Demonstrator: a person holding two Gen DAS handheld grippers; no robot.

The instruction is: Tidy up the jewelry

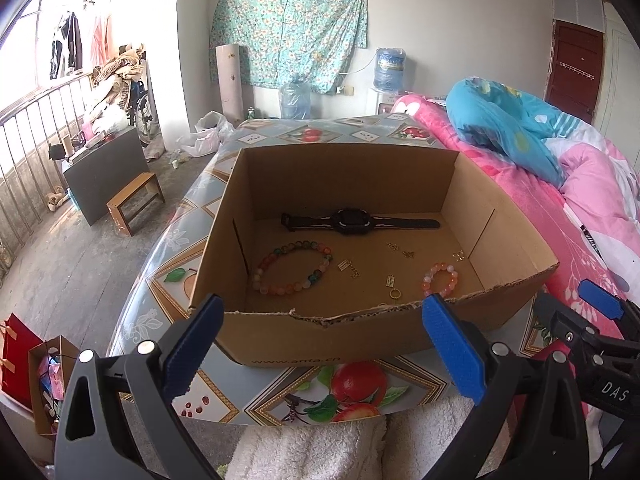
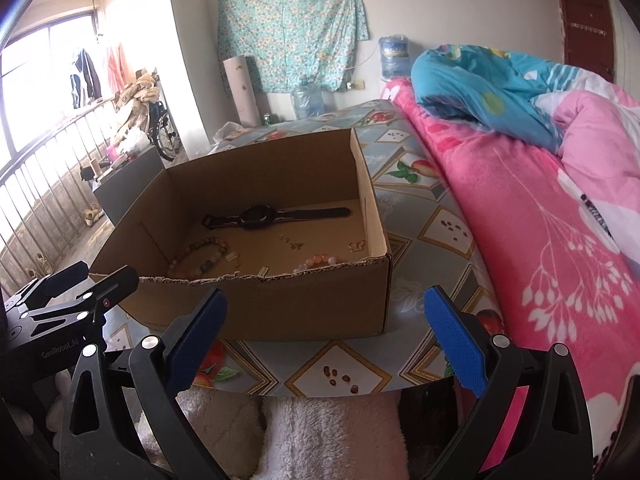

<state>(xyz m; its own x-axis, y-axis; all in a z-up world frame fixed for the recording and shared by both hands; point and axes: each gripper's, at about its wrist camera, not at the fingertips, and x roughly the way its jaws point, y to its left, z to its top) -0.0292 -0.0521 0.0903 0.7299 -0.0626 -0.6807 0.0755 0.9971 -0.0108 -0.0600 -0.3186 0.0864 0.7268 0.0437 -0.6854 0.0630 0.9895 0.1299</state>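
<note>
Fleece (image 1: 320, 448), white and fuzzy, lying nearest, under both tools. Left gripper (image 1: 324, 354) hovering just short of the cardboard box (image 1: 328, 332), blue fingers (image 1: 454, 354) spread wide, holding nothing. Right gripper (image 2: 326, 344) hanging beside it in the same way (jaws spread, empty), facing the box's right front corner. Box sitting open-topped on the fruit-patterned tablecloth (image 1: 168, 268), near edge torn and ragged. Lying on its floor, near to far: a small pink bead bracelet (image 1: 440, 280) toward the front right, a gold ring (image 1: 395, 294) just left of it, small gold charms (image 1: 348, 269) scattered mid-floor, a larger multicoloured bead bracelet (image 1: 292, 268) at the left. Stretching flat along the back wall, a black watch (image 1: 352, 222). Beyond, to the right, a pink quilt (image 2: 520, 216) bunching up against the table, with a blue quilt (image 2: 480, 88) on top.
</note>
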